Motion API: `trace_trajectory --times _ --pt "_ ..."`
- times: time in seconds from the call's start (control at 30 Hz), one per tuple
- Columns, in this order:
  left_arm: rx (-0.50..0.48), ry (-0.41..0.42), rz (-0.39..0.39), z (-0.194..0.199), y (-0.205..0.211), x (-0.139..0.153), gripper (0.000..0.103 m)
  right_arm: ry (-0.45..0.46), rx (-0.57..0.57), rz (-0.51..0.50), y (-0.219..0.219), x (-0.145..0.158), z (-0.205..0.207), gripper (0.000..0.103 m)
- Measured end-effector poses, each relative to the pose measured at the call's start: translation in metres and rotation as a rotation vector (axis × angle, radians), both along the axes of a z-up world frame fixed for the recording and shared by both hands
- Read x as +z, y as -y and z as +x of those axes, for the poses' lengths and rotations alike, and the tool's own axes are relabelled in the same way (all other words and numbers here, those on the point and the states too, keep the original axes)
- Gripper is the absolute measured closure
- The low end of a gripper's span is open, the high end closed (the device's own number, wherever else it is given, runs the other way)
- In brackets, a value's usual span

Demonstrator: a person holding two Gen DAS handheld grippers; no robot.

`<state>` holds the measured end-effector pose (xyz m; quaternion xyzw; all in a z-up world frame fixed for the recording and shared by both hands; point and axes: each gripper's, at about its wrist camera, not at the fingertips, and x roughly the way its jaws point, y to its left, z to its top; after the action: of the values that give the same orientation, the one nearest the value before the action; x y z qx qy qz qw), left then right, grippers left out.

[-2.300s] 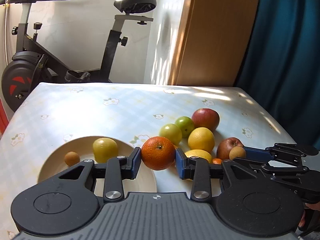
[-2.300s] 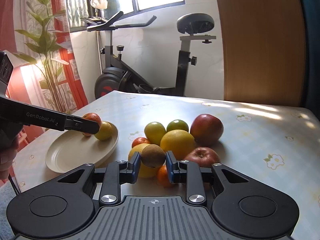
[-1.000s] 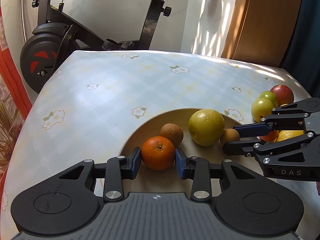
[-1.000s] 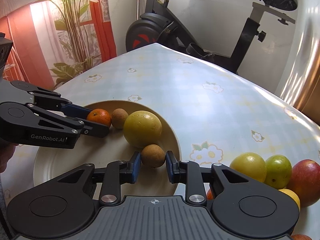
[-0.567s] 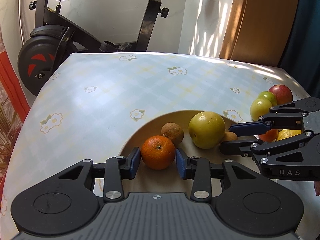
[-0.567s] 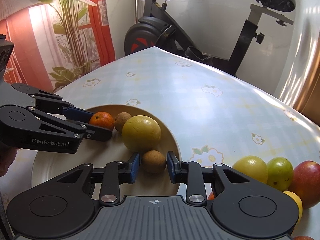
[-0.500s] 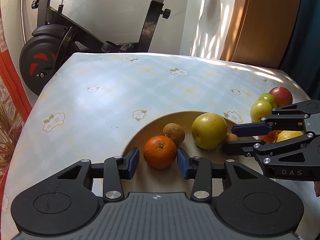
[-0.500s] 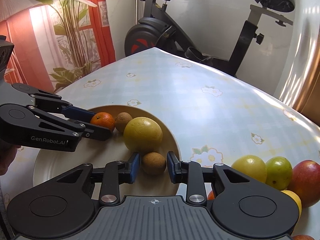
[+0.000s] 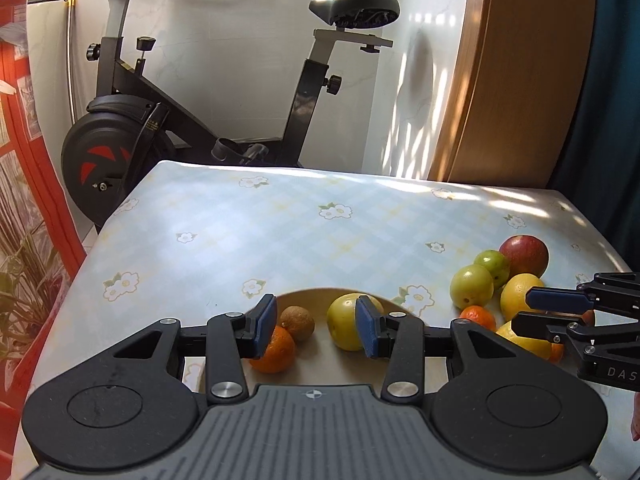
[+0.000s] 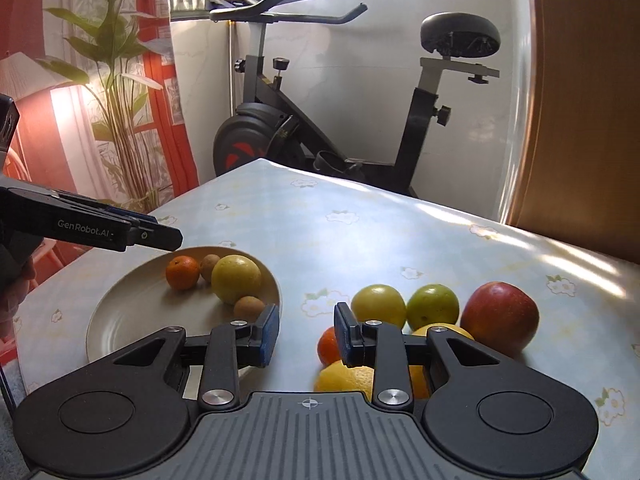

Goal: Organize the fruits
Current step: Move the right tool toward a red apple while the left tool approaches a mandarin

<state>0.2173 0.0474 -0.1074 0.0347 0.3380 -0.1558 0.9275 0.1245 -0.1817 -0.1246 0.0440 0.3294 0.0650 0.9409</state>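
Note:
A beige plate (image 10: pixel 132 312) holds an orange (image 10: pixel 183 272), a brown kiwi (image 10: pixel 210 266), a big yellow fruit (image 10: pixel 236 284) and a small brown fruit (image 10: pixel 248 307). My left gripper (image 9: pixel 316 325) hangs open above the plate's near side; the orange (image 9: pixel 276 352) lies free below its left finger. My right gripper (image 10: pixel 307 336) is open and empty, over the table between the plate and the loose pile. That pile has a red apple (image 10: pixel 500 316), two green fruits (image 10: pixel 432 306), a tangerine (image 10: pixel 328 346) and a lemon (image 10: pixel 344 378). The left gripper (image 10: pixel 168 236) shows above the plate's far rim.
The table wears a pale blue checked cloth (image 9: pixel 320 232) with flowers. Behind it stands an exercise bike (image 9: pixel 120 140), with a wooden panel (image 9: pixel 520 80) at the right. A plant (image 10: pixel 108 80) and red curtain are at the left edge. A hand (image 10: pixel 16 280) holds the left gripper.
The left gripper let go of the orange, the right one of the small brown fruit; both fruits now lie on the plate. Both grippers rose, and the right one swung towards the pile.

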Motion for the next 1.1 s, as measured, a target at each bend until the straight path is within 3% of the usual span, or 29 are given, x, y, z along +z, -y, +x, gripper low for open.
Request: trace_trajectory --times 0.5,0.7,0.83,1.0,1.1 --pt "-0.034 0.033 -0.051 -0.023 0.075 0.011 0.058 0.015 -0.235 0.007 0.109 -0.007 -0.072 0.071" --pt "-0.052 0.018 -0.053 -0.025 0.088 0.008 0.058 0.007 -0.216 0.006 0.113 -0.011 -0.071 0.065" --pt "-0.063 0.017 -0.039 -0.027 0.095 0.004 0.058 0.007 -0.186 0.008 0.108 -0.016 -0.068 0.049" --pt "-0.079 -0.008 -0.034 -0.027 0.099 -0.002 0.058 -0.038 -0.154 0.01 0.099 -0.033 -0.06 0.049" --pt "-0.083 -0.011 -0.031 -0.027 0.099 -0.005 0.058 -0.043 -0.157 0.032 0.099 -0.039 -0.059 0.042"
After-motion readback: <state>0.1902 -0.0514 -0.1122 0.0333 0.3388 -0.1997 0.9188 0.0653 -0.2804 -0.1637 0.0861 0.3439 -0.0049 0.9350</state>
